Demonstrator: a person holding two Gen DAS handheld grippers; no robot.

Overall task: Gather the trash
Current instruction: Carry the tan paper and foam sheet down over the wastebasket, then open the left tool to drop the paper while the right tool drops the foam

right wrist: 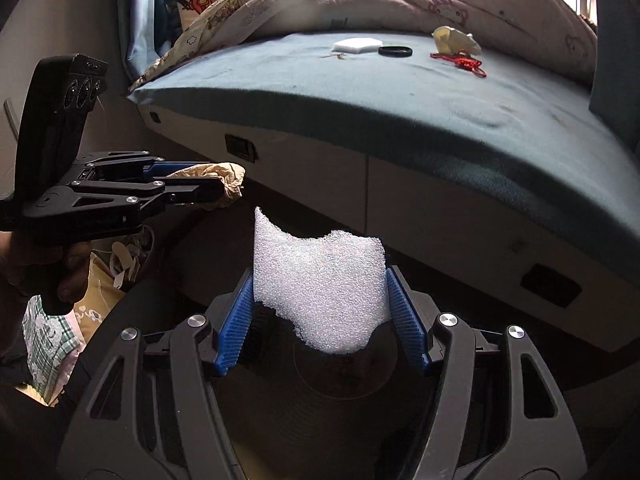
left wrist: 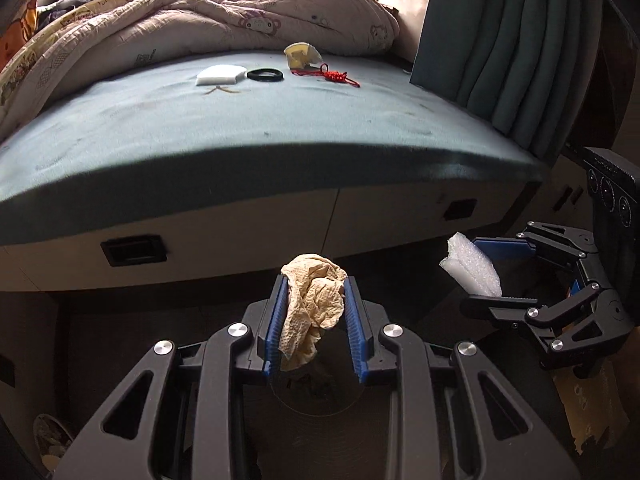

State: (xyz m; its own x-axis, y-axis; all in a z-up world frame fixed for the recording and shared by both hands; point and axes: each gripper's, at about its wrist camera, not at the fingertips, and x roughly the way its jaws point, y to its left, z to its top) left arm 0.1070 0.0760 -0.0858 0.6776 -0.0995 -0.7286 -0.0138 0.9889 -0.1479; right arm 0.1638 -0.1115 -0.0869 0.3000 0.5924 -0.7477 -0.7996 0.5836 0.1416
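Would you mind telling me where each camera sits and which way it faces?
Left wrist: behind the left gripper, which clamps a crumpled tissue, facing the bed; right gripper at right.
Right wrist: behind the right gripper, which clamps a foam piece; left gripper and hand at left.
Shared: bed, black ring, red cord.

the bed (left wrist: pixel 248 136) carries a quilt (left wrist: pixel 192 16) at ten o'clock, with a white pad (left wrist: pixel 219 75), black ring (left wrist: pixel 265 75), red cord (left wrist: pixel 332 77) and crumpled wrapper (left wrist: pixel 301 55) toward twelve.

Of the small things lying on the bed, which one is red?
The knotted cord, at the right end of the row. The foam pad is white, the ring black.
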